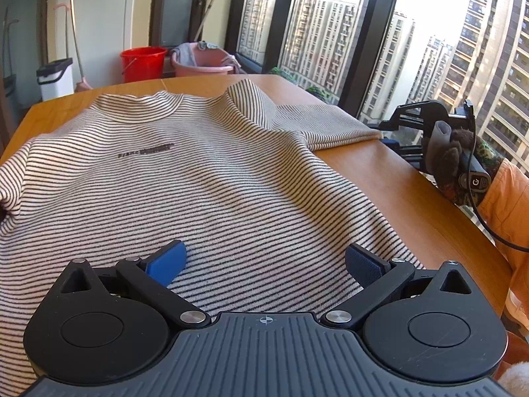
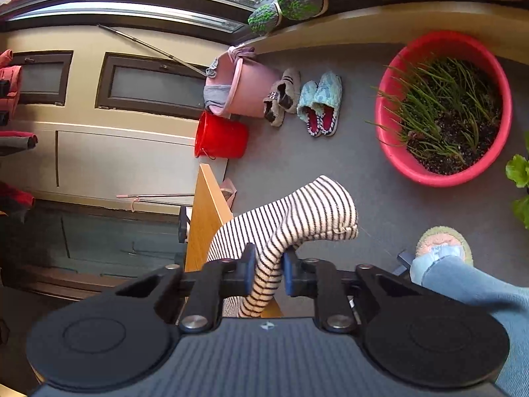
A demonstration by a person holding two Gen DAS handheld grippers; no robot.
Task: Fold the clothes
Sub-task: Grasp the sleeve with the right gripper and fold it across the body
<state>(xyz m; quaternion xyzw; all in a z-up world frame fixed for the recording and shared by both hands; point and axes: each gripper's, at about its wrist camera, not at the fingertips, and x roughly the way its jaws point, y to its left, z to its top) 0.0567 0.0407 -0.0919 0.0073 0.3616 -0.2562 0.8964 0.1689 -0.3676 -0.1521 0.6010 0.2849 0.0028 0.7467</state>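
The cream, black-striped knit sweater [image 1: 185,178] is being kept flat on the orange wooden desk [image 1: 390,178] beneath the left gripper [image 1: 264,259], jaws spread, while its sleeve [image 2: 297,218] is being pinched by the right gripper [image 2: 268,274] for folding.

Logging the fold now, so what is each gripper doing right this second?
Left gripper: open, fingers spread over the striped shirt, gripping nothing.
Right gripper: shut on the shirt's sleeve.
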